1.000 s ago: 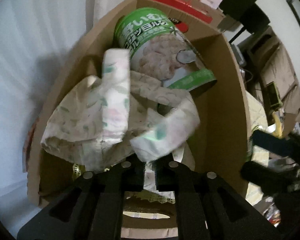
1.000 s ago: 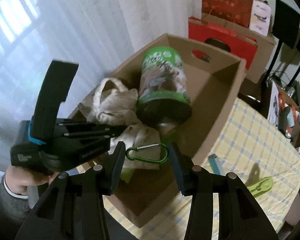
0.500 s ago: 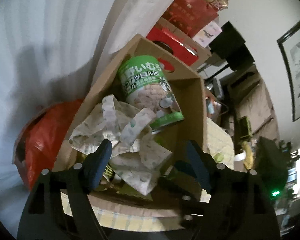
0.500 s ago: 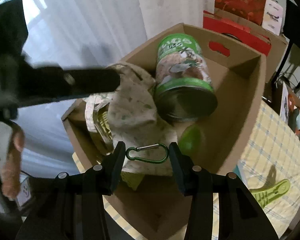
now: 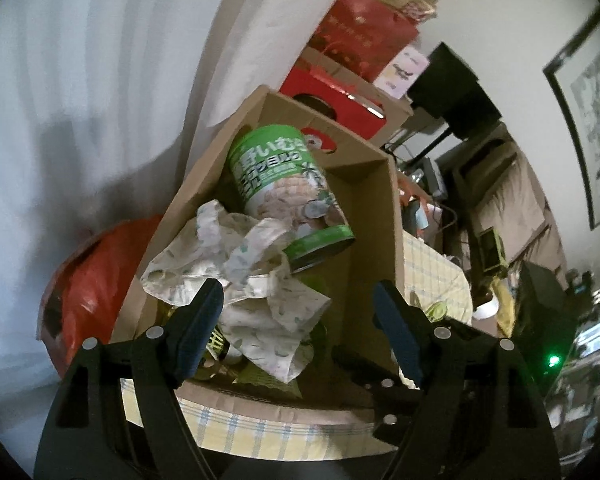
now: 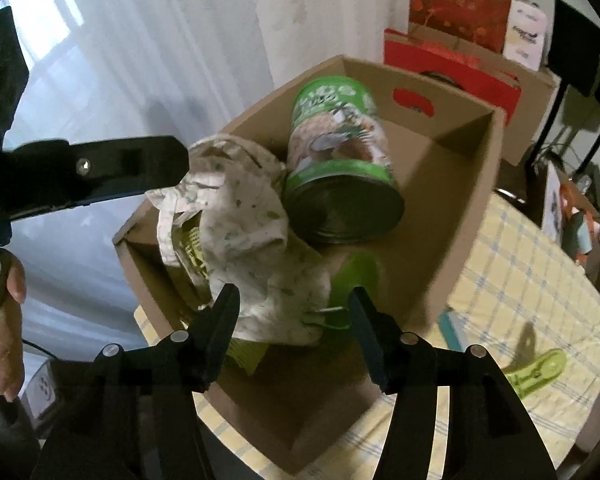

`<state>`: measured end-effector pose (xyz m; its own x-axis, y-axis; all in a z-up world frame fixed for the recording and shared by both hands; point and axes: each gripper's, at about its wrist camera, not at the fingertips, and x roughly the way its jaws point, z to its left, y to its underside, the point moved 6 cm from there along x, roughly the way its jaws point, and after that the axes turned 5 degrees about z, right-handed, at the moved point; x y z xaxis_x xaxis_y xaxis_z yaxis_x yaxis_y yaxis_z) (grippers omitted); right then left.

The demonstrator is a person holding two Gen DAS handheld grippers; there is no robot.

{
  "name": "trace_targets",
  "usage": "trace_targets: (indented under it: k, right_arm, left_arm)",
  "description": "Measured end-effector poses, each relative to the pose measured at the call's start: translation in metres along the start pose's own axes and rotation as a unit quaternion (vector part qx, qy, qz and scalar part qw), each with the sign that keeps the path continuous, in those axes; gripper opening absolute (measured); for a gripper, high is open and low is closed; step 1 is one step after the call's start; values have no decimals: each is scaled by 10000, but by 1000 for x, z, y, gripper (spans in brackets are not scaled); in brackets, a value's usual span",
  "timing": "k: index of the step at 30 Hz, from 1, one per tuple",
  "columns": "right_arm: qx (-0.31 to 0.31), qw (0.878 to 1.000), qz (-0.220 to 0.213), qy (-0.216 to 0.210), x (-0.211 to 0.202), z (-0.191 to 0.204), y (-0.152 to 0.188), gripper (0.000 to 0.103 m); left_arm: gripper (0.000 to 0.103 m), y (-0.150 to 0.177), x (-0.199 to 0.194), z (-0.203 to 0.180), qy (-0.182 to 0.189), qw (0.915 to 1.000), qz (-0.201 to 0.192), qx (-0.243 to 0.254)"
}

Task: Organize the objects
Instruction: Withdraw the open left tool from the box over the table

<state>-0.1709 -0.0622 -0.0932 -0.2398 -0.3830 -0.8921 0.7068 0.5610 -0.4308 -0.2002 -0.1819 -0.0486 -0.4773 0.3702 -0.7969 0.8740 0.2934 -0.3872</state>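
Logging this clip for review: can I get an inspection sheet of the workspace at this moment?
Surface: table with yellow checked cloth.
Job's things: cardboard box holds a green can on its side and a crumpled patterned cloth; green carabiner lies blurred below the right gripper, free of its pads.
Clutter: green clip on the table; red bag beside the box.
Grippers: left gripper open, empty; right open, jaws just widened.
Cables: nothing seen at the work area.
Surroundings: white curtain, red gift bags.
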Motion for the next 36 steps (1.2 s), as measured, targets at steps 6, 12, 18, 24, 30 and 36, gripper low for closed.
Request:
trace_targets:
  k: [6, 12, 18, 24, 30, 36]
  right_arm:
    - [110, 9996, -179, 177, -25, -14, 9, 65]
    - [358, 9978, -330, 447, -44, -37, 16, 72]
    - [547, 9948, -477, 720, -62, -59, 24, 78]
    - [844, 9901, -635, 928, -81, -81, 35, 89]
    - [1120, 9862, -777, 937, -97, -100, 47, 101]
    - [1272, 9830, -808, 1051, -110, -116, 61, 102]
  left_arm:
    - [89, 2, -10, -17, -85, 9995, -182, 238]
    - [93, 6, -12, -28, -173, 9987, -226, 422]
    - [93, 14, -9, -36, -164, 9983, -170, 539]
    - [102, 25, -8, -52, -262, 9956, -169, 879]
    - [102, 37, -5, -72, -464, 9909, -170, 1252]
    - [103, 49, 1, -92, -458, 9881, -118, 1464]
